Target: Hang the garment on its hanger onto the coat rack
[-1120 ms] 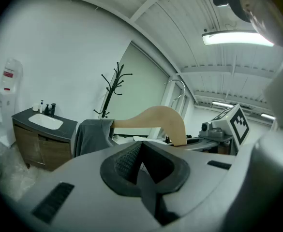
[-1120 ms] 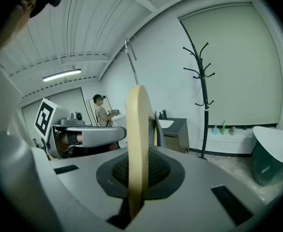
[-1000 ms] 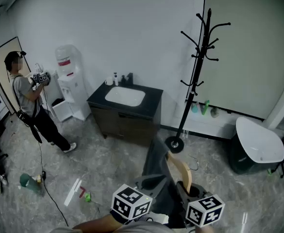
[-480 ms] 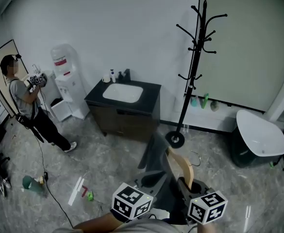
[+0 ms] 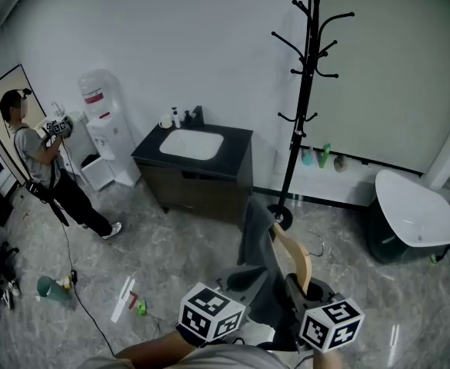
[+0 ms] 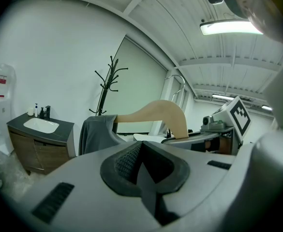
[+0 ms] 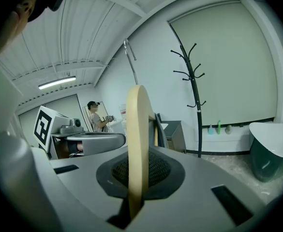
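A black coat rack (image 5: 305, 91) stands by the far wall, its round base (image 5: 280, 217) on the floor. My right gripper (image 5: 305, 292) is shut on one arm of a wooden hanger (image 5: 294, 254), held edge-on (image 7: 136, 139) with its metal hook (image 7: 130, 57) pointing up. A grey garment (image 5: 257, 256) drapes over the hanger's far end (image 6: 95, 132). My left gripper (image 5: 236, 289) sits just left of the garment, and its jaws (image 6: 143, 166) are shut with nothing visible between them. The rack (image 7: 195, 91) is ahead, apart from the hanger.
A dark vanity with a white sink (image 5: 194, 148) stands left of the rack. A water dispenser (image 5: 101, 129) and a person (image 5: 44, 167) are at far left. A dark bin with a white lid (image 5: 413, 221) sits right. Small litter (image 5: 51, 289) lies on the floor.
The hanger and garment have shifted slightly right and forward toward the rack's base. The rack now appears higher and closer in the head view.
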Available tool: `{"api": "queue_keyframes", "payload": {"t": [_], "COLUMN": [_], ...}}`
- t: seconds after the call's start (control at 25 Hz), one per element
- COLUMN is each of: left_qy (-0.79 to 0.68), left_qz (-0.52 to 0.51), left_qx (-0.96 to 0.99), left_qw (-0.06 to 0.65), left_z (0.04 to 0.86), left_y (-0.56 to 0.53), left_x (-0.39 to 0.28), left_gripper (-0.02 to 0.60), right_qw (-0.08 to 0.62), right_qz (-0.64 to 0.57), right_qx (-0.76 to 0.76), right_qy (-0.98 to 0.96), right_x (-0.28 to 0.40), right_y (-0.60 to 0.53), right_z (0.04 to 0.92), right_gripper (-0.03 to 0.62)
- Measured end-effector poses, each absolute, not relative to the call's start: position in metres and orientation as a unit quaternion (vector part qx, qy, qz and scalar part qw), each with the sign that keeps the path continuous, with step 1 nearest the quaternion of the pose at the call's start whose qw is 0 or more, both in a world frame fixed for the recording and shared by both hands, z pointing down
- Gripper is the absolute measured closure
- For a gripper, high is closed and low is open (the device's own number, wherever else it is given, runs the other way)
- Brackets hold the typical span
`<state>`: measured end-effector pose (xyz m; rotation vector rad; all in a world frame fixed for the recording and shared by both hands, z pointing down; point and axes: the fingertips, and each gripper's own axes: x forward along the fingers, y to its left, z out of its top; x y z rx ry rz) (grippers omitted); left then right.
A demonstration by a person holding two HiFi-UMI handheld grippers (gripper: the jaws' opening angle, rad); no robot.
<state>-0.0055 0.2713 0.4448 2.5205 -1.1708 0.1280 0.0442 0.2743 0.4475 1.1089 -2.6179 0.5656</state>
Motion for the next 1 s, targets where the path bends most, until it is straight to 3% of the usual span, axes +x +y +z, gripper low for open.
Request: {"api": "queue_keyframes", "payload": {"t": [0.36,1.0], "left_qy": [-0.388,-0.296], "left_qz": [0.047,0.058], "left_qx": [0.905,0.94], "left_qw": [0.169,0.16], "left_z": [0.436,0.433], "left_y": [0.209,0.006], "left_x": [0.013,0.019], "left_gripper": [0.575,0.575], "right_qw": [0.108,0.08], "right_qz": [0.201,0.206], "right_qx": [0.427,0.537], "right_qy": [-0.875,-0.814], "right_x": [0.082,0.113], "right_y": [0.217,0.028], "right_z": [0.442,0.429], "right_gripper": [0.58,0.58]}}
